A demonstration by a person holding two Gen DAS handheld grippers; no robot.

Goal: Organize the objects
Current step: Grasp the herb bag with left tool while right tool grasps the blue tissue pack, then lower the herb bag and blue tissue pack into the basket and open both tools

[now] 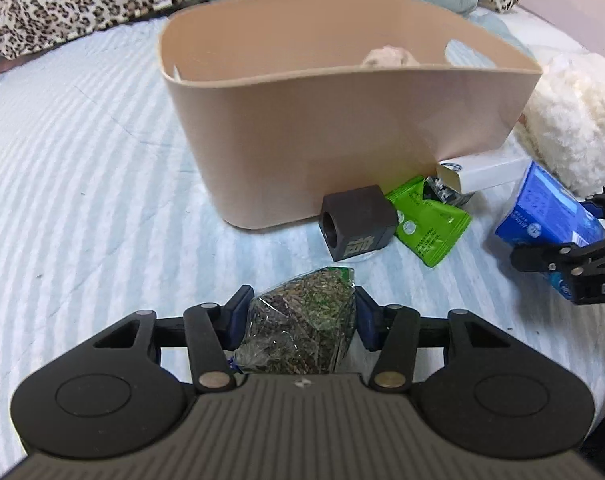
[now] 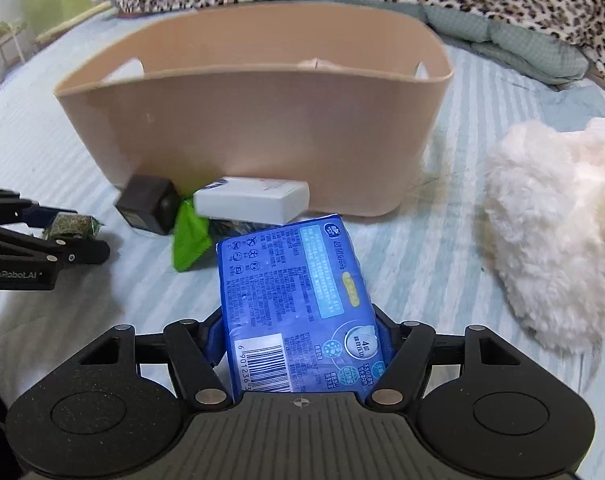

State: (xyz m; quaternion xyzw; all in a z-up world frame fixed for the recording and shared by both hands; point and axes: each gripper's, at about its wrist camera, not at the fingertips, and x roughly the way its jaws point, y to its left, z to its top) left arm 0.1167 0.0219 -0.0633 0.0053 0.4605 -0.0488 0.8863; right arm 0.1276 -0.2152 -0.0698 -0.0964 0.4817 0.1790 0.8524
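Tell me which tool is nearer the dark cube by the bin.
Left. The left tool, shut on the seed packet, sits just short of the dark cube. The right tool, holding the blue pack, is farther off to the cube's right.

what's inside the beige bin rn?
Inside the beige bin, only a pale fuzzy item shows above the near rim. The wall hides the floor and any other contents.

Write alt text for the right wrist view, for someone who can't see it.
The right gripper clamps a blue tissue pack above a striped bedspread, facing a beige tub. A white box, green packet and dark cube lie against it.
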